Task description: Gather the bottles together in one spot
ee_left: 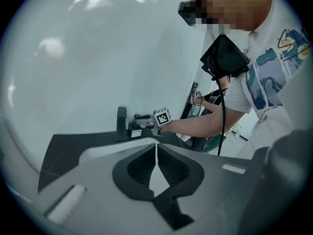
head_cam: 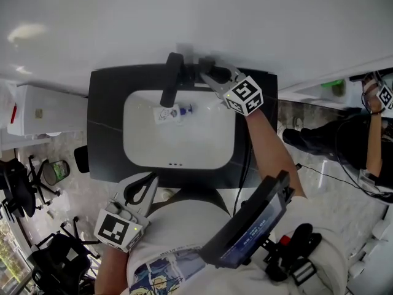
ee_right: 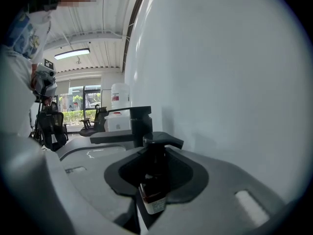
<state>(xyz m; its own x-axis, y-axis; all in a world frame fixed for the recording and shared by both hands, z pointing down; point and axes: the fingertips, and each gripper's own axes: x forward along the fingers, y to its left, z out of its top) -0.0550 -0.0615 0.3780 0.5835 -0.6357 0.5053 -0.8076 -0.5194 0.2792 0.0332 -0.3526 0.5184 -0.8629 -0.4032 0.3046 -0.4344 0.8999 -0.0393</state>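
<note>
right gripper (head_cam: 213, 77) is up at the back of the black countertop (head_cam: 107, 115), just right of the black square-bodied faucet (head_cam: 172, 78). its own view settles the grip: the jaws are closed on a dark brown glass pump bottle (ee_right: 152, 190) with a black pump head and a white label, narrow and clamped on the body. the pump head pokes up between the fingertips and its nozzle points off to the right of that view. the bottle leans a touch in the grip, and i can't tell whether its base touches the counter. the faucet stands just beyond it, close to the white wall.

down in the white oval sink basin (head_cam: 202, 140) lies the other one, a small white plastic bottle with a blue cap (head_cam: 172, 112). it's on its side in the far half of the bowl, right under the faucet spout, cap pointing right. it sits near the pump bottle but apart from it, one in the basin, one up at the rim.

left gripper (ee_left: 156, 153) hangs back at the near left edge of the counter, by the person's body. its jaws are drawn together, tips meeting, with only a thin sliver of gap lower down and nothing between them. it points across the basin toward the faucet and the other hand.
</note>
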